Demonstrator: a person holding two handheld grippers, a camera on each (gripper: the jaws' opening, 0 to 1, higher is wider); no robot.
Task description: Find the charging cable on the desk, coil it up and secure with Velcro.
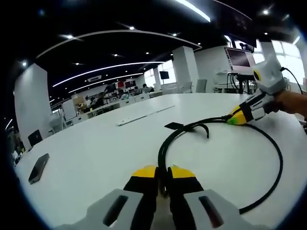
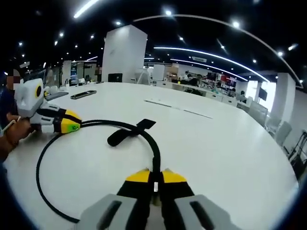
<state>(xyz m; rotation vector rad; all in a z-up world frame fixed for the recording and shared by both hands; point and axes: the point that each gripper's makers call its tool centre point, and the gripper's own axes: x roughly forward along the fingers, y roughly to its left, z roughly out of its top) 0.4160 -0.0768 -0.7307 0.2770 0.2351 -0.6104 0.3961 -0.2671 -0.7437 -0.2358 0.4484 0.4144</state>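
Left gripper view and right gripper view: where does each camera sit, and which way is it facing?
Left gripper view: rides on the left claw, looking along its jaws, shut on the black cable, across the white desk to the right claw and the hand holding it; a phone lies far left.
Right gripper view: rides on the right claw, shut on the cable, facing the left claw and the Velcro strap.
Shared: cable loop, desk, each other's claw.
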